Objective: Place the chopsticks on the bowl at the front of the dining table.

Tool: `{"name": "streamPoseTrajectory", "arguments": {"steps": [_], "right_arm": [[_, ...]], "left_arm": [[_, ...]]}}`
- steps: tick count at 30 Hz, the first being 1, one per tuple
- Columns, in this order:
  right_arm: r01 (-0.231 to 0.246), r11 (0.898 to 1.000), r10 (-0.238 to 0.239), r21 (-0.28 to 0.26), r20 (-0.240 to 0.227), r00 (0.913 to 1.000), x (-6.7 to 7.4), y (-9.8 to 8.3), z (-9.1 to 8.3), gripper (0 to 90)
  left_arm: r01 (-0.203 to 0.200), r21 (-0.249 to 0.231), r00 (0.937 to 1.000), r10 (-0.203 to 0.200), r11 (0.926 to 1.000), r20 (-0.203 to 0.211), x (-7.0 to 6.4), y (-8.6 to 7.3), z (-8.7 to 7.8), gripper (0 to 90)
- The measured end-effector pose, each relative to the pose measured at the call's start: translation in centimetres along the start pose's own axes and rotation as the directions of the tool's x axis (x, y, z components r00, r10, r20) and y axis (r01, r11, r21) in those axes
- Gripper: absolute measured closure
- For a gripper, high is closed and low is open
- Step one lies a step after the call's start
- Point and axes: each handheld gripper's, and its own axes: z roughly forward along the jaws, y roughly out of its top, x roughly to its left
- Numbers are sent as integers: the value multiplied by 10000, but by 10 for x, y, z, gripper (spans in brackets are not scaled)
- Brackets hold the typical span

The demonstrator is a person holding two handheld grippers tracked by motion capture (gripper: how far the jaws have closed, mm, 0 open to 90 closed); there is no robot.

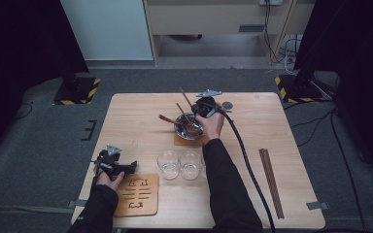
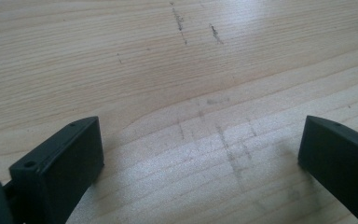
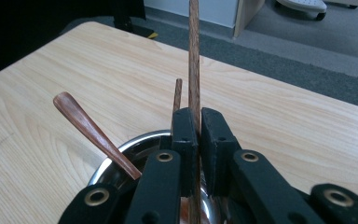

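Note:
A metal bowl [image 1: 188, 127] stands on a wooden coaster [image 1: 180, 141] at the middle of the table. A wooden spoon [image 1: 166, 118] and a chopstick [image 1: 180, 109] lean in it. My right gripper [image 1: 205, 105] is just over the bowl's far right rim, shut on a second chopstick [image 1: 185, 96] that slants up and away. In the right gripper view the jaws [image 3: 199, 116] pinch that chopstick [image 3: 194, 65], with the other chopstick [image 3: 177, 93], the spoon [image 3: 87, 125] and the bowl rim [image 3: 121, 150] beside them. My left gripper [image 1: 126, 168] rests near the table's left front, jaws [image 2: 200, 140] wide open over bare wood.
Two clear glasses [image 1: 168, 164] [image 1: 190, 164] stand in front of the bowl, next to my right forearm. A carved wooden trivet [image 1: 137, 195] lies at the front left. A bundle of chopsticks [image 1: 271, 182] lies at the right. A small grey disc [image 1: 227, 105] sits behind the bowl.

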Motion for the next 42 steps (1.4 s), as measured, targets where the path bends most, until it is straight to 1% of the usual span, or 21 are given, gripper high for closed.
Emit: {"name": "streamPoseTrajectory", "arguments": {"steps": [7,10,15,21,24,25,32,42], "right_arm": [[52,9996,-52,291,-2,10000,0,-5,6,847],[-175,9990,173,417,49,9998,-2,-10,8,847],[-193,9982,192,560,35,9998,-5,-16,12,847],[-177,9980,182,608,-79,9998,-3,-19,18,847],[-167,9973,173,710,-88,9998,-2,-21,21,847],[-163,9969,172,771,-105,9998,-1,-22,24,847],[-102,9953,110,967,-87,9999,1,-27,31,847],[-223,9925,226,1205,-10,9997,2,-30,36,847]], "left_arm": [[1,-2,10000,-1,10000,-1,0,0,0,0],[1,-3,10000,-1,10000,0,0,0,0,0],[0,-1,10000,0,10000,-1,0,0,0,0],[0,-1,10000,0,10000,0,0,0,0,0],[-1,-2,10000,1,10000,-1,0,0,0,0],[0,-2,10000,0,10000,0,0,0,0,0],[-2,0,10000,2,10000,0,0,0,0,0],[0,-1,10000,0,10000,-1,0,0,0,0]]}}
